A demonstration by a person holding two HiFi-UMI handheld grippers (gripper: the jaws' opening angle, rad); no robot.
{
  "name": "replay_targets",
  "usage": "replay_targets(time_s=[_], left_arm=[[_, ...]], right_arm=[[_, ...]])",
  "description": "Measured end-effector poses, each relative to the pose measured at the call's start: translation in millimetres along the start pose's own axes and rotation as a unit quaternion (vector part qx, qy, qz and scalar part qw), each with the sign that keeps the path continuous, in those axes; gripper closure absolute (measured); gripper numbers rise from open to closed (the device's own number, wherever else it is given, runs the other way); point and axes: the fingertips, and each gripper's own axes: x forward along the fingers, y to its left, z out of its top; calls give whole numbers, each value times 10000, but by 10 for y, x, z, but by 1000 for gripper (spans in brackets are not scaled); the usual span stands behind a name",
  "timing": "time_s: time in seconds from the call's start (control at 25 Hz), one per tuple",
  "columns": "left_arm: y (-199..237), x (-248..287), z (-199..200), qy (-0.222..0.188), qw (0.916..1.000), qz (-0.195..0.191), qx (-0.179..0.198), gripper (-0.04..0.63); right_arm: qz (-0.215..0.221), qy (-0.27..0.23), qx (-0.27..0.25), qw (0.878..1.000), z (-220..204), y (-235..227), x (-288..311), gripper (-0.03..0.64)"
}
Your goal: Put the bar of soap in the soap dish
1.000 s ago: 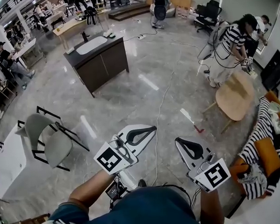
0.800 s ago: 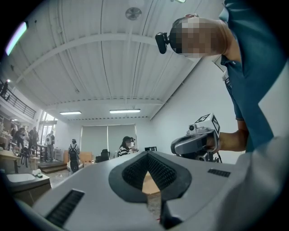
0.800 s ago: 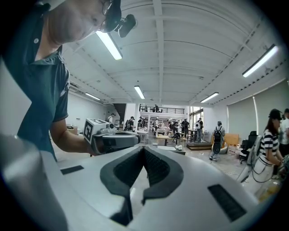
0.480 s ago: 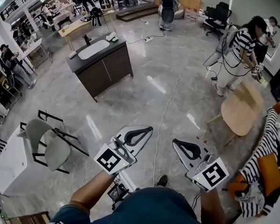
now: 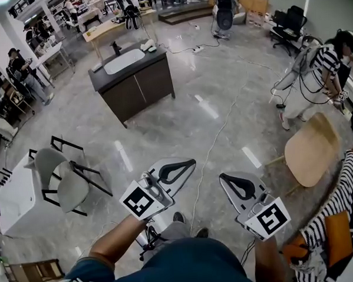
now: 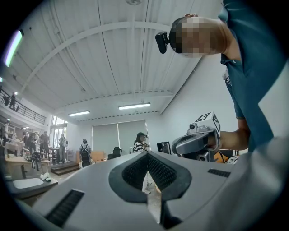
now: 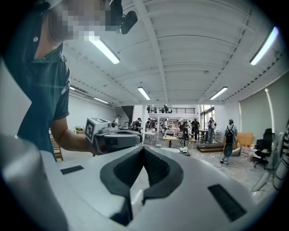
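I hold both grippers level in front of me, above a grey marble floor. In the head view the left gripper (image 5: 192, 162) and the right gripper (image 5: 223, 177) are both shut with nothing between the jaws. The left gripper view (image 6: 146, 156) and the right gripper view (image 7: 143, 149) show the pads meeting. Far ahead stands a dark vanity cabinet (image 5: 133, 83) with a white sink basin (image 5: 124, 60) and a black tap (image 5: 117, 48). Small white things (image 5: 150, 47) lie on its top right of the basin, too small to tell soap from dish.
A grey chair (image 5: 63, 179) and a white box (image 5: 17, 199) stand at the left. A wooden chair (image 5: 313, 151) and striped cushions (image 5: 345, 211) are at the right. A cable (image 5: 215, 138) runs across the floor ahead. A person in a striped shirt (image 5: 320, 71) stands far right.
The vanity cabinet and the chairs have slid down and nearer in the head view as I walk toward them. Both grippers keep their place before me, still shut.
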Motion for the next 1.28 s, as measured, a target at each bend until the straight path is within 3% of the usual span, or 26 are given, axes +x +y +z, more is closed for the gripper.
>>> replay_targets(time_s=[0.16, 0.64, 0.88, 1.28], left_arm=[[351, 47, -147, 80, 9999, 38, -90, 594], [1518, 204, -170, -219, 9997, -112, -83, 594], [1982, 354, -282, -183, 9998, -31, -99, 594], [2731, 1162, -495, 5, 9991, 406, -153, 594]], right_arm=[[1, 41, 11, 10000, -71, -214, 300, 603], [-219, 56, -82, 9997, 18, -821, 1301, 603], [-75, 102, -94, 9999, -36, -1143, 1679, 603], [403, 38, 32, 9992, -225, -2192, 2045, 603]])
